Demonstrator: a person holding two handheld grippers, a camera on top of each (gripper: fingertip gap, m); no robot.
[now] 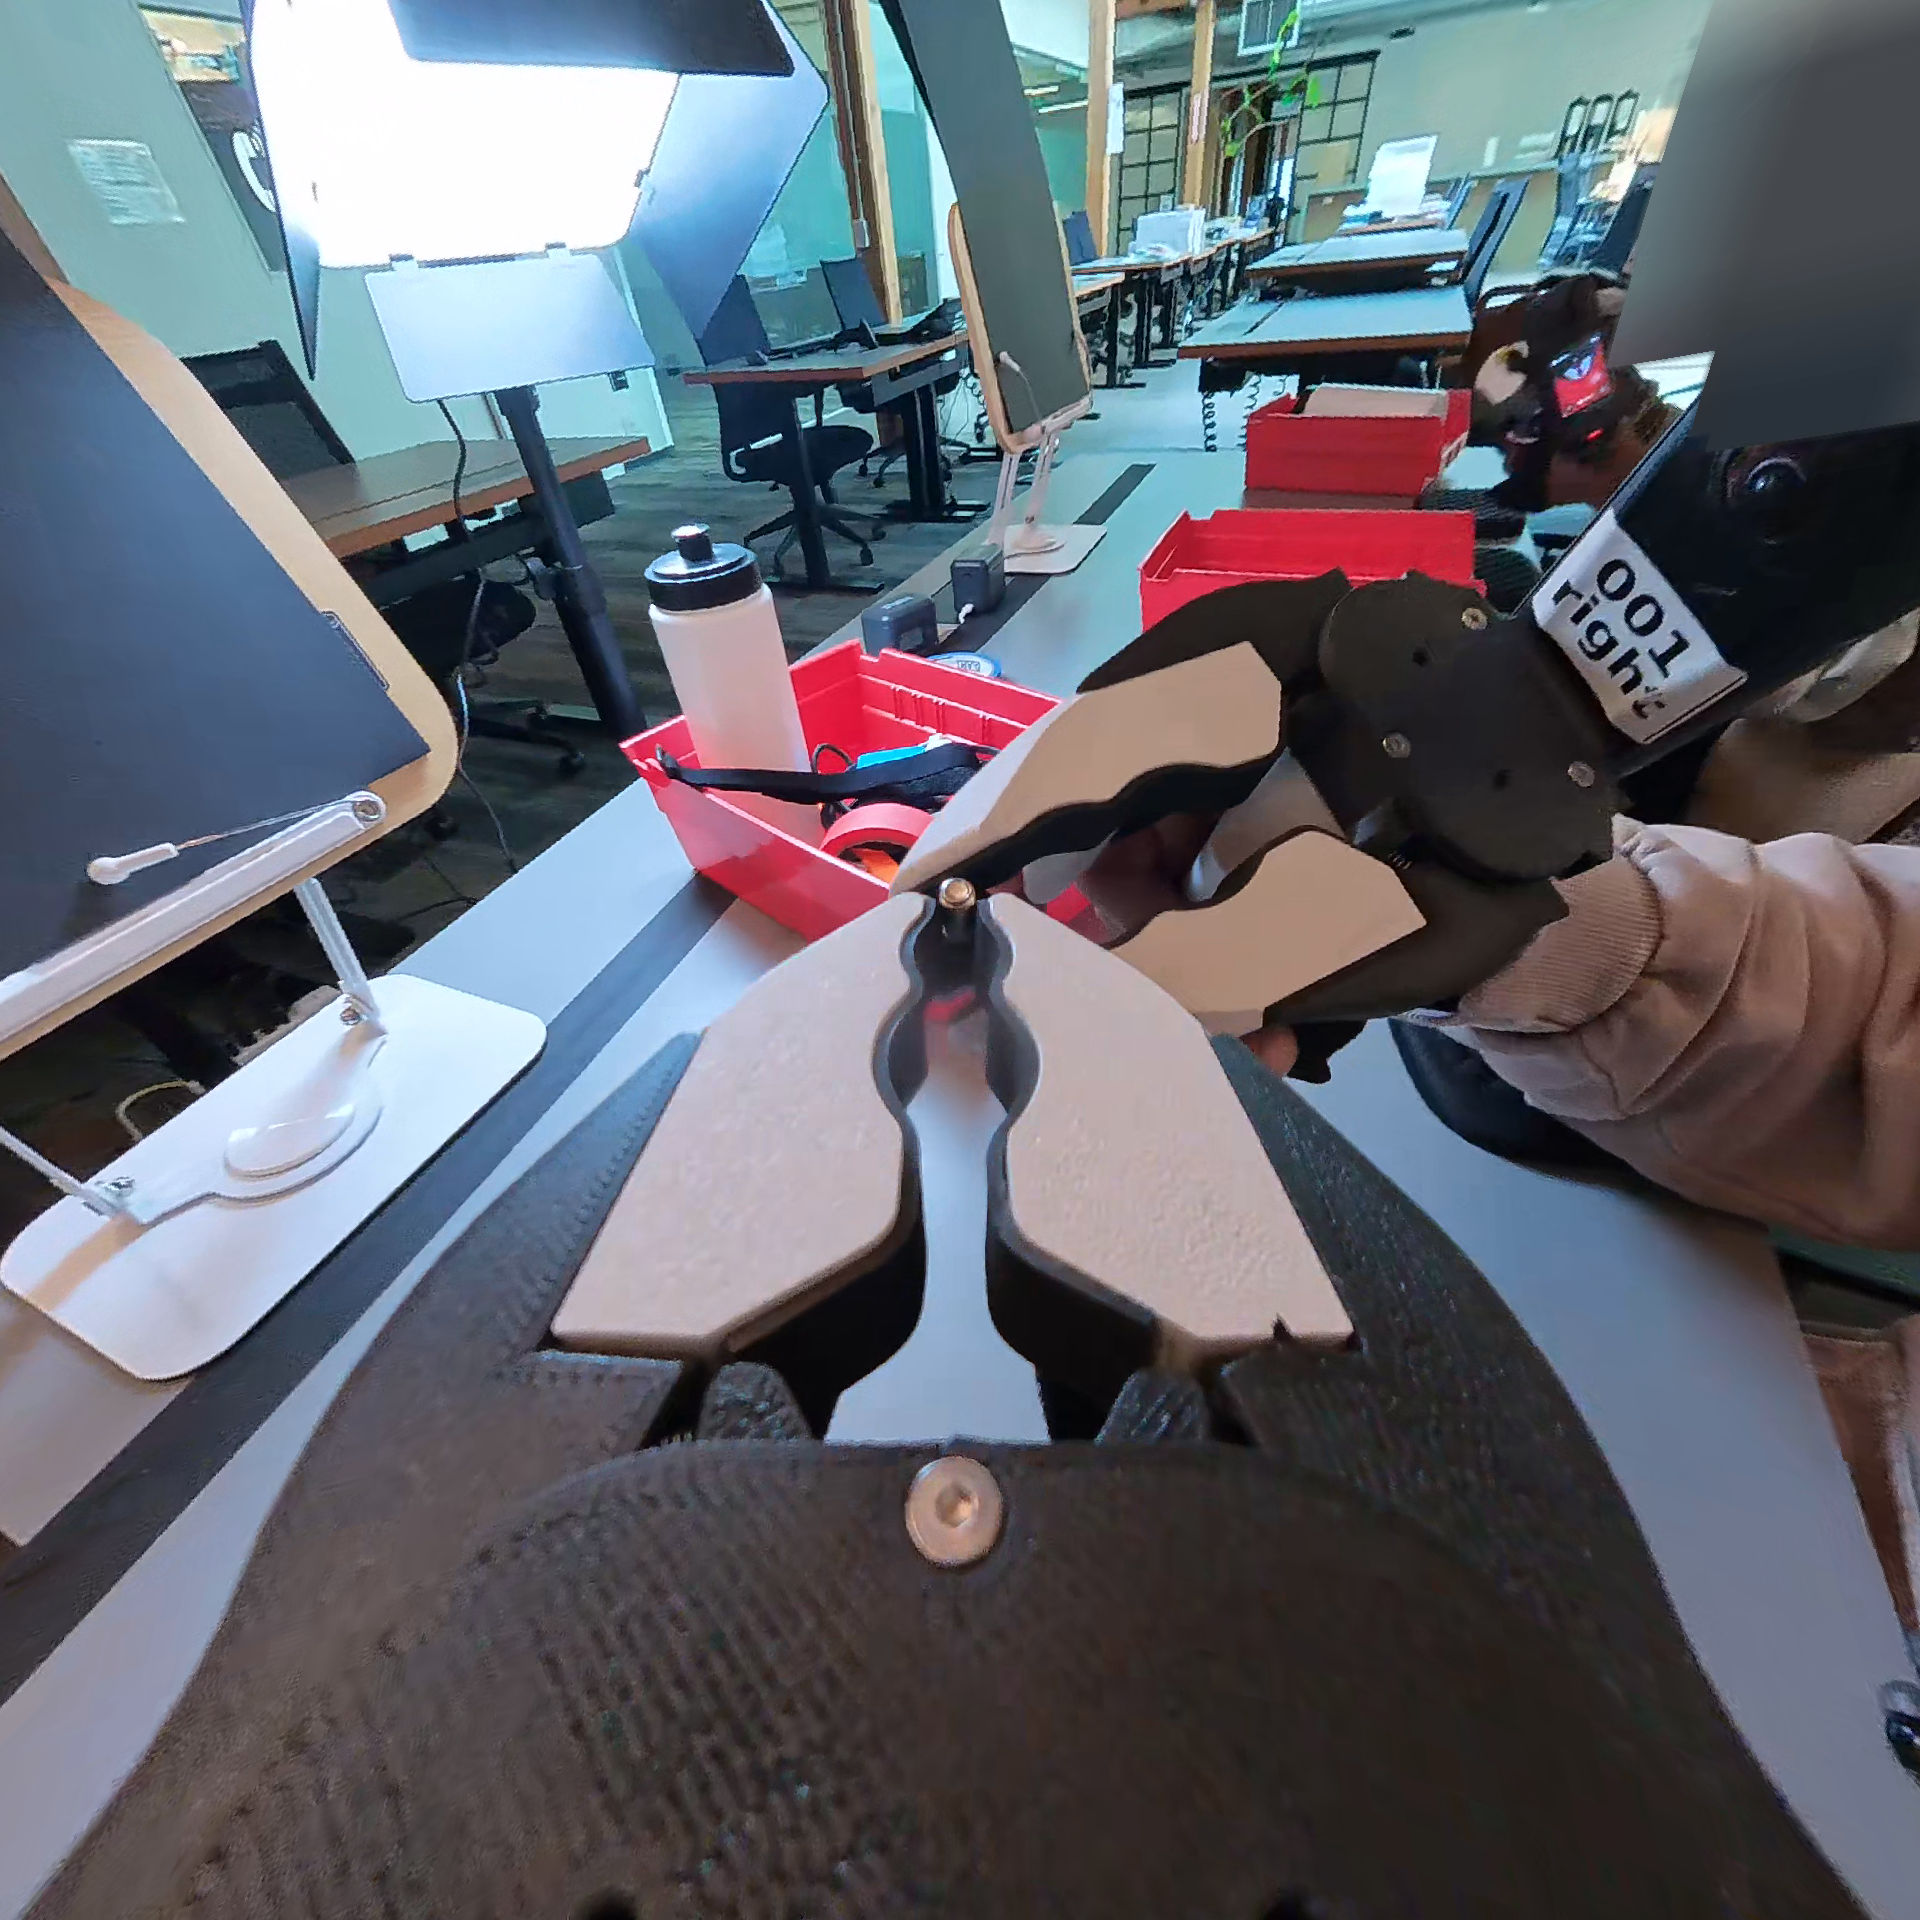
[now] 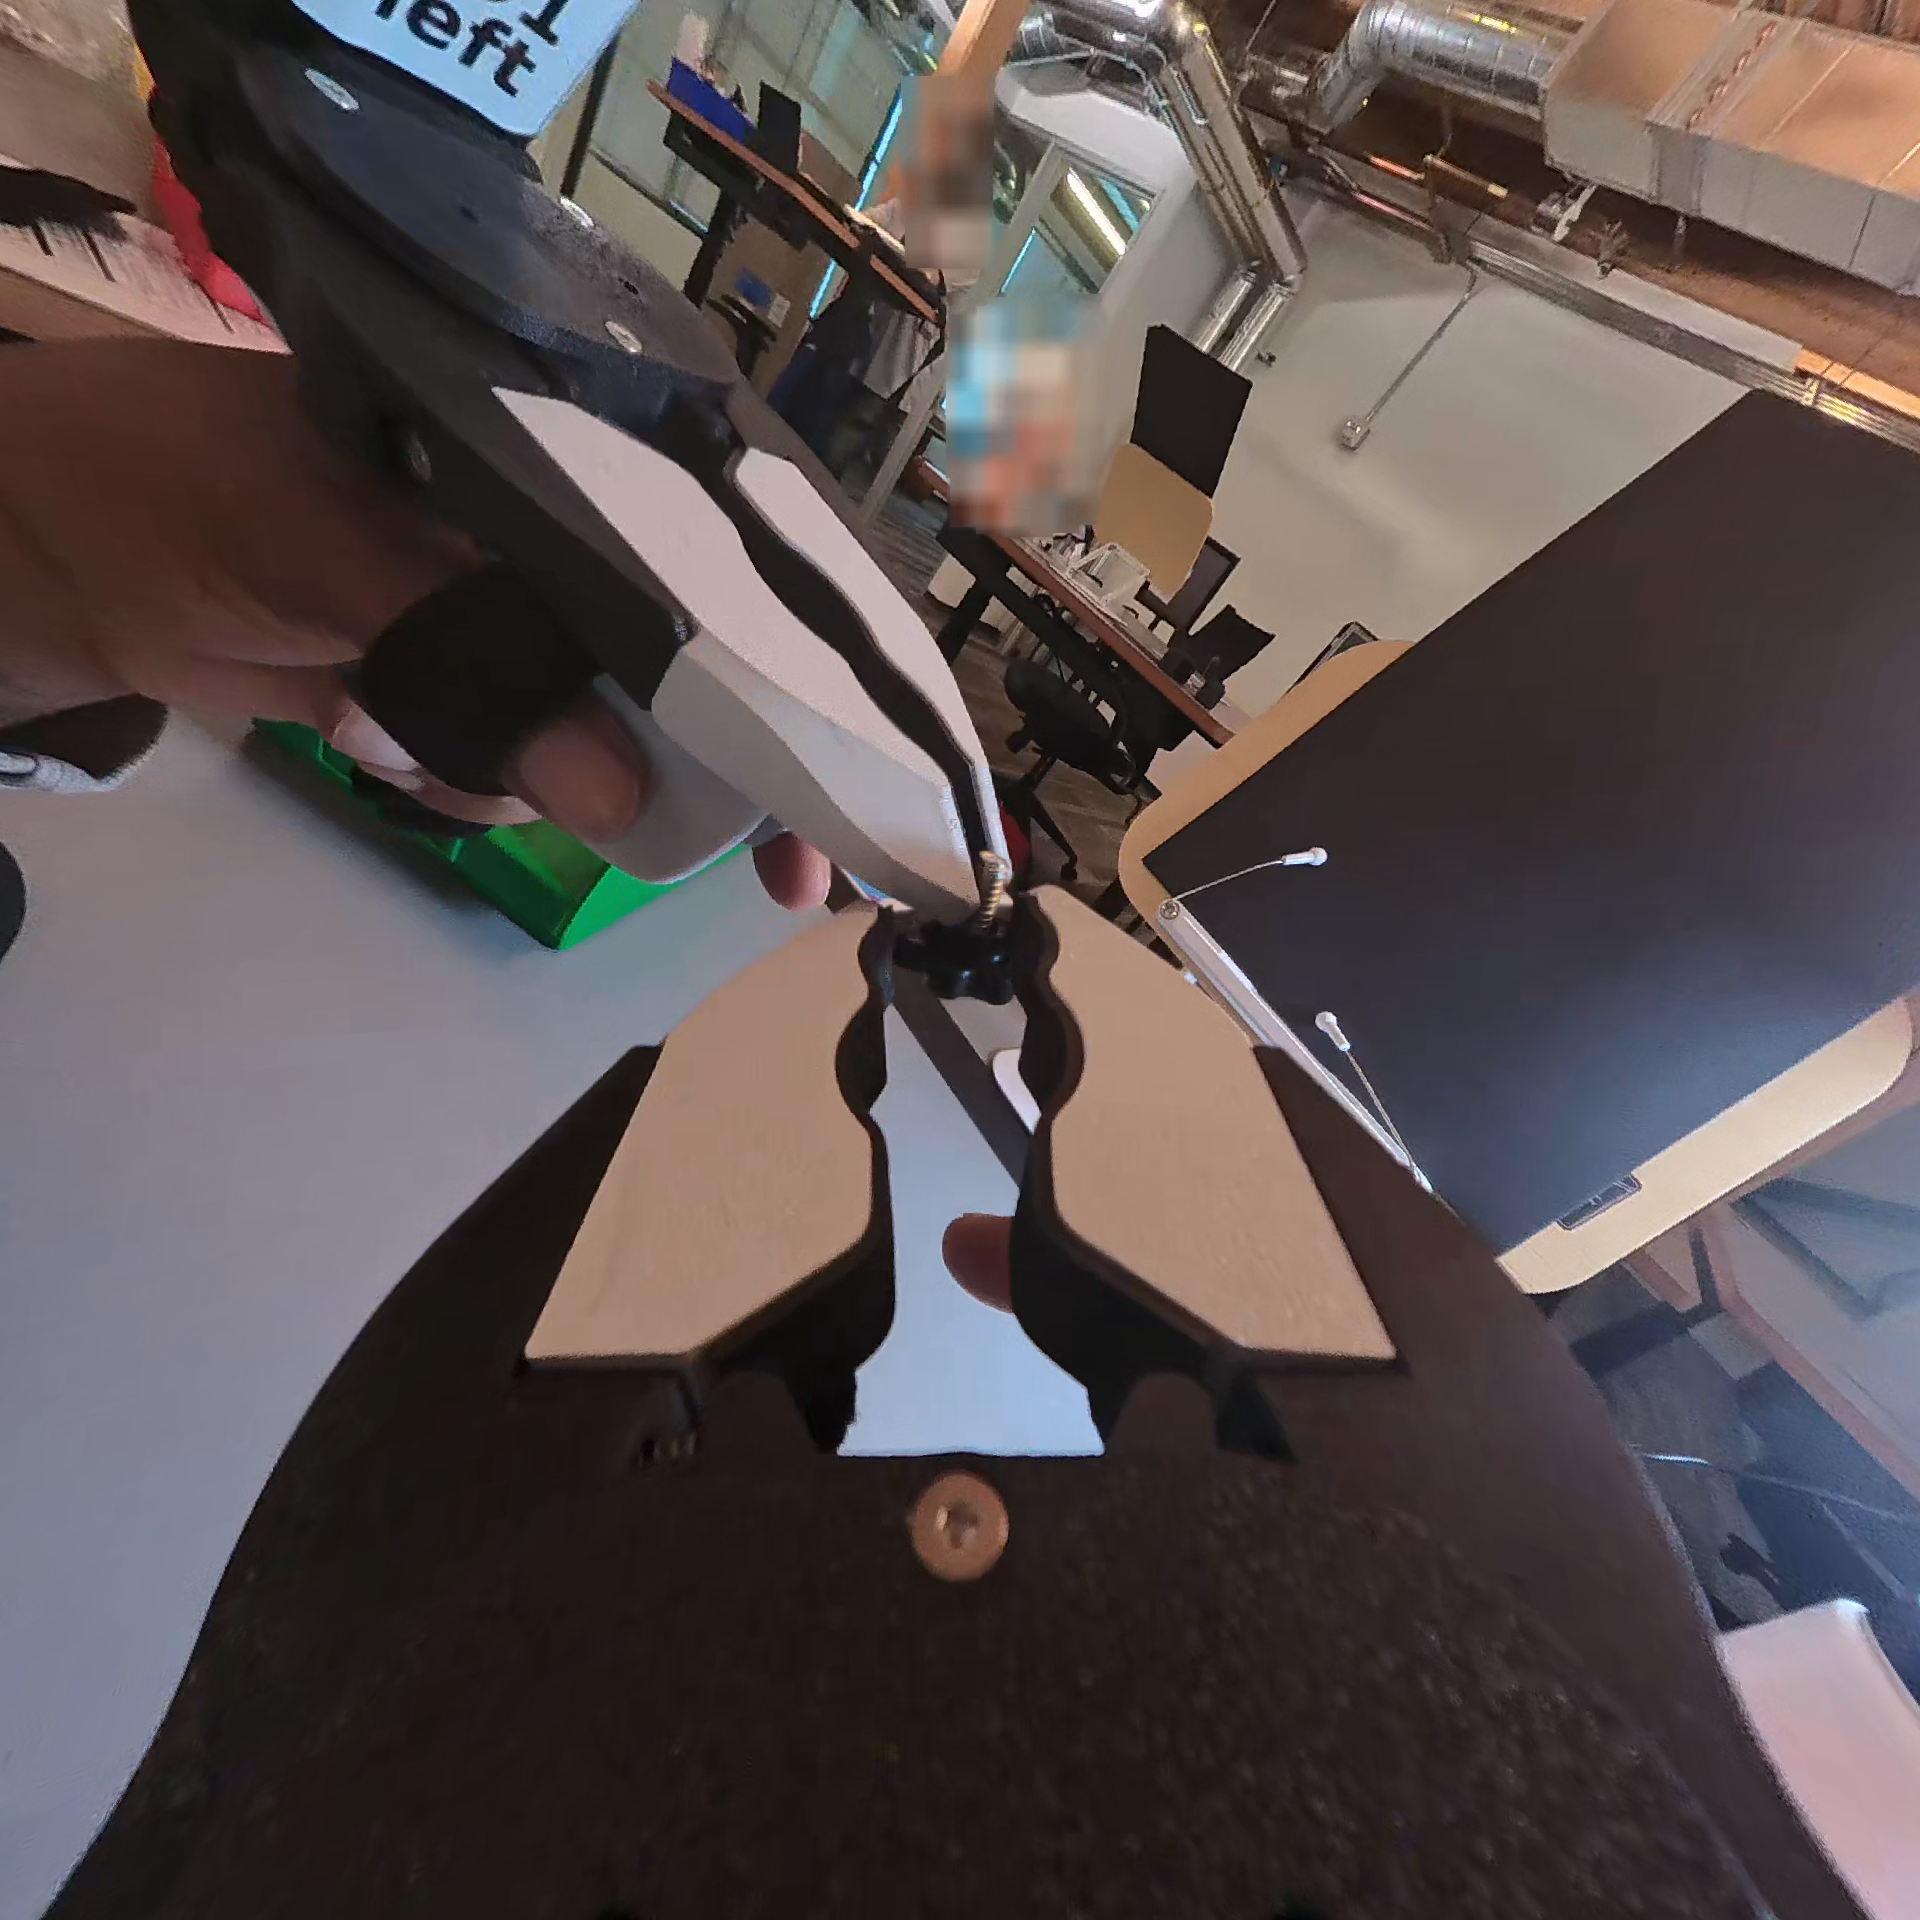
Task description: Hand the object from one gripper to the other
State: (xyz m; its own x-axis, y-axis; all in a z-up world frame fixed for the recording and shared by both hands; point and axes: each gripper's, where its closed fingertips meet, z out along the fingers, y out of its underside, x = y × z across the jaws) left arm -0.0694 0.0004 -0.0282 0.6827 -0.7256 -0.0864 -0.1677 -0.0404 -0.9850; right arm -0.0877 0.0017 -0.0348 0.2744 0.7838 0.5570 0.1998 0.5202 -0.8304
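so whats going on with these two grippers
A person holds a gripper in each hand above a grey table and is passing a small thumbscrew between them. The left gripper pinches its threaded metal end, while the right gripper closes on its black knob. Both grip it at once, so the handover is midway.

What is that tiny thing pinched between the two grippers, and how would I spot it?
Find the grey table, then the two grippers meeting tip to tip above it. At the left gripper tips sits a small screw with a black knob, which the right gripper pinches. It is the only thing both grippers touch.
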